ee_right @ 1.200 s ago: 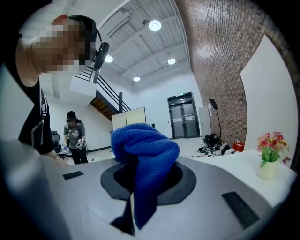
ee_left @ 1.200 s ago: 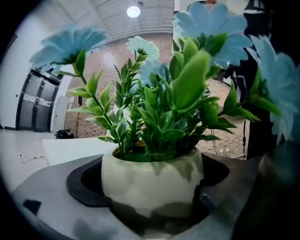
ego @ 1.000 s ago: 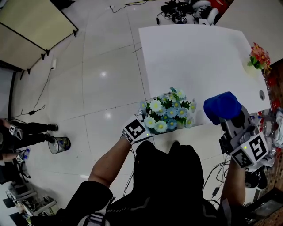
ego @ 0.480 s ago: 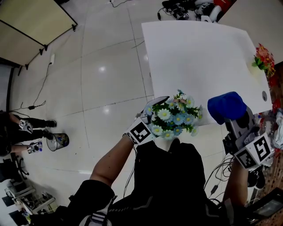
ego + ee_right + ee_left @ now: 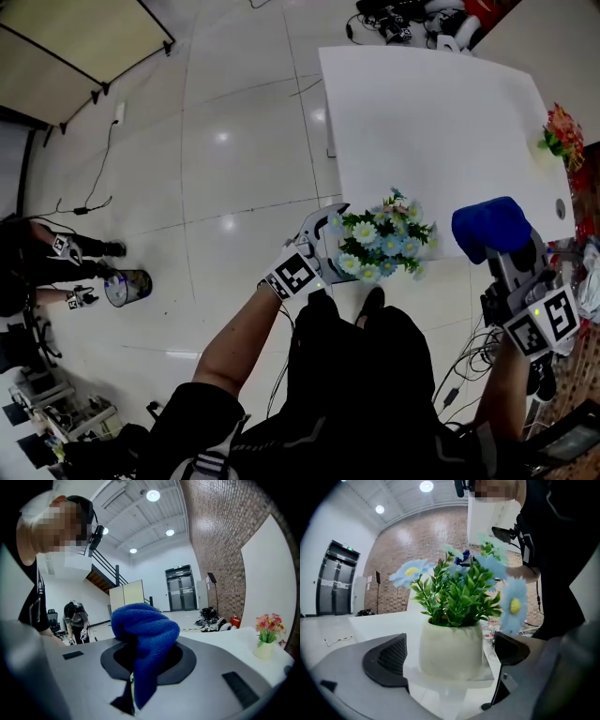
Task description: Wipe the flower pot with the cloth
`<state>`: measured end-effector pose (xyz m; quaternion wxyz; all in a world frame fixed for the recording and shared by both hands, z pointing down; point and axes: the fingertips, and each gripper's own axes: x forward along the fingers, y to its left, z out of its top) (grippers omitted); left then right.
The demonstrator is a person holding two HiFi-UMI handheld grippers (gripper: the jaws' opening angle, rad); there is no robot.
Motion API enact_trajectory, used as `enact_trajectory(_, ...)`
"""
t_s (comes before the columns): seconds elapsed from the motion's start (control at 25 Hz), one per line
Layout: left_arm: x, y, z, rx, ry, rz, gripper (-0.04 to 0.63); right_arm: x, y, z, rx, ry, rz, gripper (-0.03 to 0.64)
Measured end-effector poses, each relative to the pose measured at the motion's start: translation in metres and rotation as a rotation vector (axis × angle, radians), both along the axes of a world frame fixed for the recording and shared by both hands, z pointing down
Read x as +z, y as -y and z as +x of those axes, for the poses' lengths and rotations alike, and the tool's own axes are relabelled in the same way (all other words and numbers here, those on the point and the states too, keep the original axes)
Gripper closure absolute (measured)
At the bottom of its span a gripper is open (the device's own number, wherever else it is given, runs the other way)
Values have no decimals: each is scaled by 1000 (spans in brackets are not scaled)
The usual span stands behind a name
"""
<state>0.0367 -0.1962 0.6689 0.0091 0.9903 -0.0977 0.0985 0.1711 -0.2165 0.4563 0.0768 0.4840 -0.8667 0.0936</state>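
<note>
A white flower pot (image 5: 450,648) of blue and white daisies (image 5: 380,239) is at the near left corner of the white table (image 5: 422,112). My left gripper (image 5: 330,234) reaches in from the left. Its dark pads (image 5: 389,660) stand on either side of the pot, with a narrow gap showing on each side. My right gripper (image 5: 497,251) hovers at the table's near right edge, apart from the pot. It is shut on a bunched blue cloth (image 5: 145,630), which bulges above the jaws as a blue lump (image 5: 489,227).
A second small pot with red flowers (image 5: 561,131) stands at the table's right edge. Cables and gear (image 5: 403,19) lie on the tiled floor beyond the table. To the left are a small bin (image 5: 127,286) and another person (image 5: 47,262).
My head view has shifted slightly. One jaw of the left gripper now shows beside the flowers. The right gripper and cloth have stayed about where they were.
</note>
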Motion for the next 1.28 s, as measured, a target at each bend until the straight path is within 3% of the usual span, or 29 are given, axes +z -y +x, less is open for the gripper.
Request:
enact_trajectory(0.16, -23, -13, -30, -93, -13, -87, 17, -32, -9, 3, 39, 14, 5, 546)
enact_trajectory(0.28, -57, -27, -49, -123, -38, -99, 17, -61, -20, 2, 58, 24, 27, 546)
enact_trajectory(0.4, -108, -38, -62, -155, -118, -106, 18, -87, -34, 2, 72, 31, 62, 546)
enact_trajectory(0.56, -171, -56, -71, -210, -216, -96, 81, -110, -58, 4, 65, 59, 106, 546)
enact_trajectory(0.68, -212, -75, -69, -255, -265, -83, 145, -123, -83, 10, 30, 83, 128, 546)
enact_trajectory(0.84, -259, -110, -51, -341, -281, -4, 274, -145, -121, 20, -69, 107, 159, 546)
enact_trajectory(0.92, -279, -130, -43, -416, -299, 28, 292, -155, -140, 25, -129, 116, 180, 546)
enact_trajectory(1.0, -295, -153, -35, -473, -310, 56, 388, -160, -162, 32, -179, 118, 192, 546)
enact_trajectory(1.08, -311, -178, -25, -515, -313, 71, 409, -164, -183, 39, -217, 121, 190, 546)
enact_trajectory(1.2, -341, -205, -17, -585, -334, 91, 563, -172, -206, 45, -250, 134, 194, 546)
enact_trajectory(1.28, -360, -224, -14, -607, -342, 98, 591, -177, -222, 43, -269, 143, 199, 546)
